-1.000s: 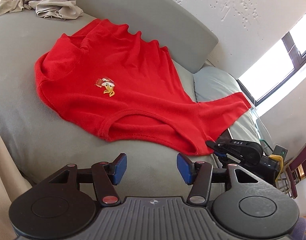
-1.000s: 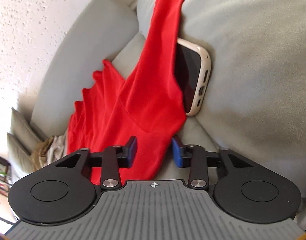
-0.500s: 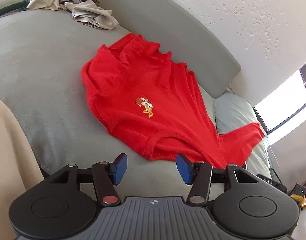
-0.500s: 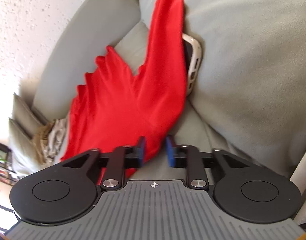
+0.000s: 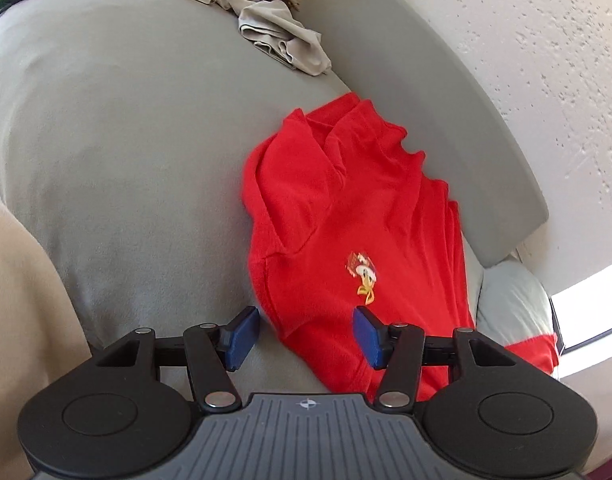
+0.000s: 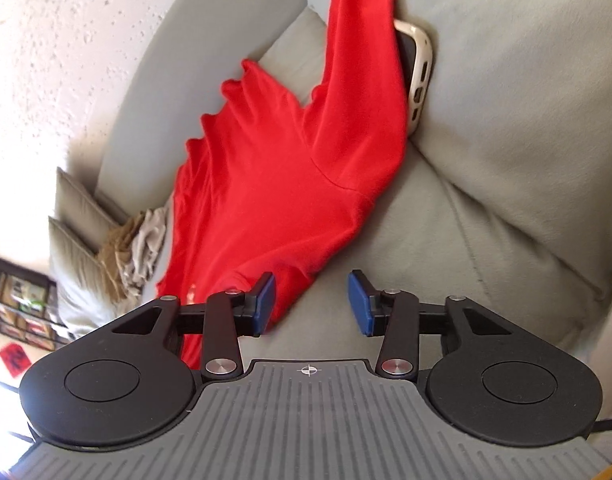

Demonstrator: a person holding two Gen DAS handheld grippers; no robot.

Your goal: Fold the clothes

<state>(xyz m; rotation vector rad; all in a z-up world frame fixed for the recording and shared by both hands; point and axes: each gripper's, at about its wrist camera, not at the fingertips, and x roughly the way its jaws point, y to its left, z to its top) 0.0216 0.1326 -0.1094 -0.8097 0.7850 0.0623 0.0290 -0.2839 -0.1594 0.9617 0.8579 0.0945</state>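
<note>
Red T-shirt (image 5: 345, 216) lies spread on the grey sofa seat (image 5: 118, 152), chest side up, small yellow-and-white cartoon print (image 5: 363, 274) showing. Its far edge is bunched in ripples against the sofa backrest (image 5: 445, 92). One sleeve (image 6: 357, 60) runs up over the grey cushion (image 6: 505, 80) at the right end of the sofa.

Left gripper (image 5: 304, 334) hovers over the near edge of the shirt, blue pads (image 5: 242, 334) spread wide apart, nothing between them. Shirt hem sits in the gap below; contact cannot be judged.

Right gripper (image 6: 309, 304) is released as well, pads wide apart and empty. Its left pad (image 6: 264, 300) overlaps the red cloth in view; bare sofa fabric shows in the gap.

A phone in a cream case (image 6: 419, 76) is wedged between the cushion and the seat, partly covered by the sleeve.

A crumpled pile of beige clothes (image 5: 274, 28) lies at the far left end of the seat, well apart from the shirt. White textured wall (image 5: 525, 40) behind the sofa. Bright window (image 5: 585, 312) at far right.
</note>
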